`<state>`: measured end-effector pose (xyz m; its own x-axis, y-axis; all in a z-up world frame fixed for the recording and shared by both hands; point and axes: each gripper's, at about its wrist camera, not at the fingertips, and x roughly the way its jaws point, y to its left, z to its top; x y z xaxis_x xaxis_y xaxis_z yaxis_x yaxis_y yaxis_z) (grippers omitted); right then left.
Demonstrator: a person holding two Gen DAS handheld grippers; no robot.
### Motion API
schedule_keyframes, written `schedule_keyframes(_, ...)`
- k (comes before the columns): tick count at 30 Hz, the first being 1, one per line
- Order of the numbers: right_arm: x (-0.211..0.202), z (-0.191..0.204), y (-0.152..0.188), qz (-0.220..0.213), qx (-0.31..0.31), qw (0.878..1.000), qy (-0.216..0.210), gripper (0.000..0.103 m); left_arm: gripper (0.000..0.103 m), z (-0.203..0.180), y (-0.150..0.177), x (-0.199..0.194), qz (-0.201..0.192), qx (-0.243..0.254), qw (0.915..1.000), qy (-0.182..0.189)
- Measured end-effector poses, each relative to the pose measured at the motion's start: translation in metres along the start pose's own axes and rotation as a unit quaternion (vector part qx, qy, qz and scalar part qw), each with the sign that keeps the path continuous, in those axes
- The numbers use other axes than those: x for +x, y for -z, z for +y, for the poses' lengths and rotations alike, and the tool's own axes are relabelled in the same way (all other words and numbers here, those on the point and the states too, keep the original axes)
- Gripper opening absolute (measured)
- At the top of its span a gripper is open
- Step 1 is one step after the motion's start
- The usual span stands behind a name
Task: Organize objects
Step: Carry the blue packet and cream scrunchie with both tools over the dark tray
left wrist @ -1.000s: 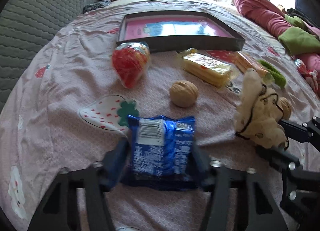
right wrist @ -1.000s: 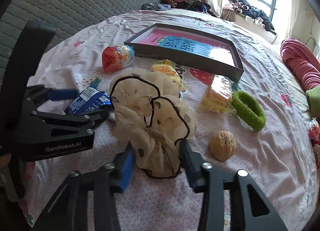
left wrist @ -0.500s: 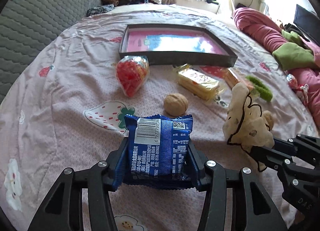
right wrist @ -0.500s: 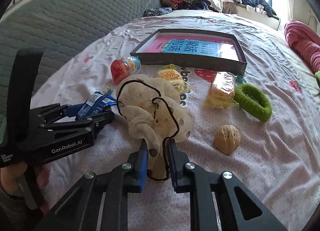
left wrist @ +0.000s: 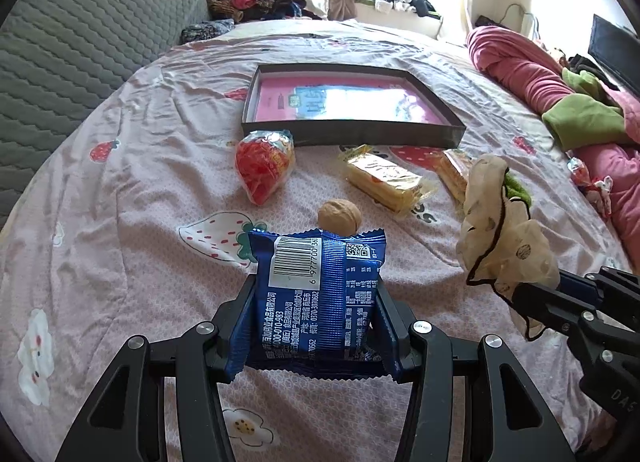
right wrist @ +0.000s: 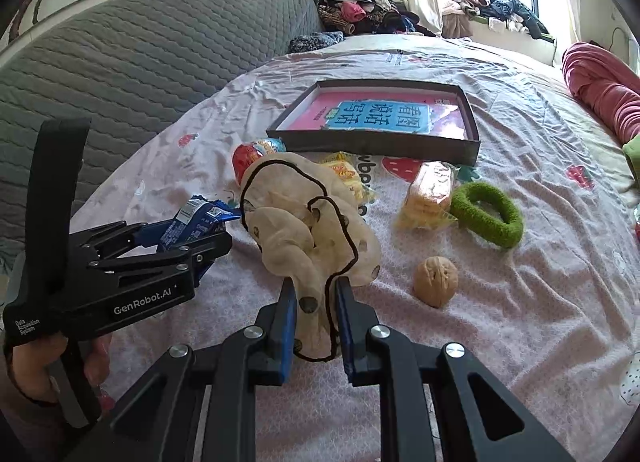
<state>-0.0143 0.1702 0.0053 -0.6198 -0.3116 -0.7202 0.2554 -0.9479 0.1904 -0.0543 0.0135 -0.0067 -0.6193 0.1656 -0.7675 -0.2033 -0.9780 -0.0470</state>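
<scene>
Crinkly foil pkt (left wrist: 320, 294), ruffled fabric scrunchie (right wrist: 308, 229)

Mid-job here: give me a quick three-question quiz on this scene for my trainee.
1. True or false: the left claw is shut on the blue snack packet.
2. What does the right claw grip? A) the walnut B) the cream scrunchie C) the green hair band
3. Fill in: the black tray holds a pink and blue ____.

Key: 1 true; 2 B; 3 booklet.
</scene>
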Motion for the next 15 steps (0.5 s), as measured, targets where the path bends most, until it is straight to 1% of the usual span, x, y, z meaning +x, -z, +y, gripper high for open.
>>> schedule_keyframes(6,-0.016,-0.004,-0.003,-0.017,0.005,1.0,-0.007,0.019,0.054,-0.005,0.001,-0.011,-0.01,0.0,1.0,-0.001)
schedule_keyframes(8,-0.021,-0.006,-0.004,-0.023,0.008,1.0,-0.007,0.019,0.054,-0.007,0.0,-0.017,-0.019,-0.003,0.9998,0.001)
schedule_keyframes(15,-0.031,-0.012,-0.011,-0.039,0.017,0.999,-0.007,0.019,0.054,-0.015,-0.008,-0.024,-0.028,-0.004,0.9996,0.008)
